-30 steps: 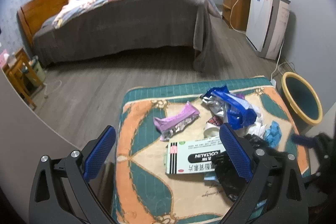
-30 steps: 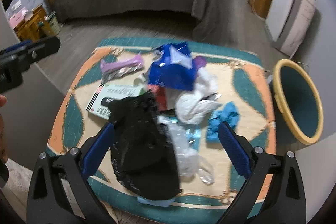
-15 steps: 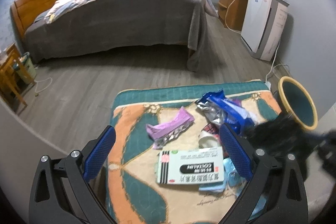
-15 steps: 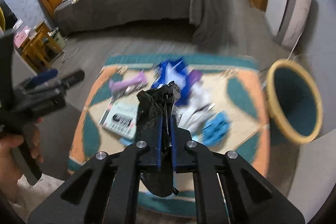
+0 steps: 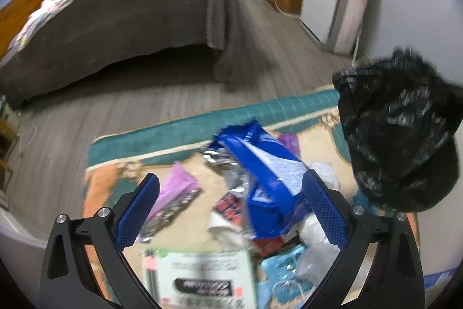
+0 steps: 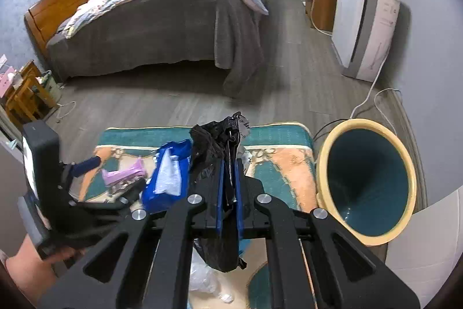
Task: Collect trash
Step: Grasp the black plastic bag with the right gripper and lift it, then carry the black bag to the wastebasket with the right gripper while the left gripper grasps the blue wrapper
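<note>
One black bag (image 6: 222, 164), earlier flat on the rug (image 6: 277, 161), is now clamped in the right gripper (image 6: 227, 187) at frame centre; left gripper (image 5: 231, 210) is held wide over litter. Bin (image 6: 367, 181) at right, bed (image 6: 162, 19) behind.

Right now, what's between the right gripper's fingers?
A black plastic bag, pinched by the shut right gripper and hanging below it, as the right wrist view shows.
</note>
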`<state>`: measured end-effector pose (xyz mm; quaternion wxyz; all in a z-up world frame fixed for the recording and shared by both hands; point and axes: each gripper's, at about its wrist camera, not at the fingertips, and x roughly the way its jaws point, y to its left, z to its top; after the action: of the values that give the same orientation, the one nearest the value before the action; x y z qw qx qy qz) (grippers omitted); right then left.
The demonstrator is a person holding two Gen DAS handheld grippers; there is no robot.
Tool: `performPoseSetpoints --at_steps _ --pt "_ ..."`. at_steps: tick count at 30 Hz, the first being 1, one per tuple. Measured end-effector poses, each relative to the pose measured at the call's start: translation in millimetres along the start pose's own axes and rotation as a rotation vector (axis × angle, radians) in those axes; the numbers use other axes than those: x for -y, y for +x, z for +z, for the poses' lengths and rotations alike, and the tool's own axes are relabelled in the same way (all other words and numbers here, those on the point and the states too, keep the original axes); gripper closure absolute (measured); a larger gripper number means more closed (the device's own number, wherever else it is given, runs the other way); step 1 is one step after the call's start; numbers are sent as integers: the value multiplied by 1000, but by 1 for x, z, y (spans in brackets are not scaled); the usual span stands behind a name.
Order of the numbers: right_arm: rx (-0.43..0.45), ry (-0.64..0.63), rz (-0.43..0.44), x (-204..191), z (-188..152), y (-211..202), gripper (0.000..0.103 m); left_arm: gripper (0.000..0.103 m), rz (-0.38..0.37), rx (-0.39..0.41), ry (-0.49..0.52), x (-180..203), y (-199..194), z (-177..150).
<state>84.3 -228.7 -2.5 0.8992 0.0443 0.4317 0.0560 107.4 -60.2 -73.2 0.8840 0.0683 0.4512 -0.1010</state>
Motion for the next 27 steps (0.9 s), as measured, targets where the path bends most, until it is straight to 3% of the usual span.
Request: performPoseSetpoints --at_steps 9,10,11,13,21,23,27 --pt "-15 18 -11 16 -8 -2 97 8 -23 -115 -11 22 48 4" --pt "-17 23 -12 18 -8 -3 97 12 -24 -119 -8 23 48 3" --pt "-19 28 -11 21 -9 -3 97 24 -28 -123 -6 23 48 3" --pt "-26 41 -11 27 -10 -3 97 38 -42 -131 3 27 48 3" --pt "-17 60 -1 44 -14 -12 97 49 47 -43 101 37 20 4" --pt "-15 69 1 49 -13 -14 97 65 44 -8 107 37 9 7" --pt "-24 127 9 67 -15 -14 97 68 30 25 111 37 -10 11"
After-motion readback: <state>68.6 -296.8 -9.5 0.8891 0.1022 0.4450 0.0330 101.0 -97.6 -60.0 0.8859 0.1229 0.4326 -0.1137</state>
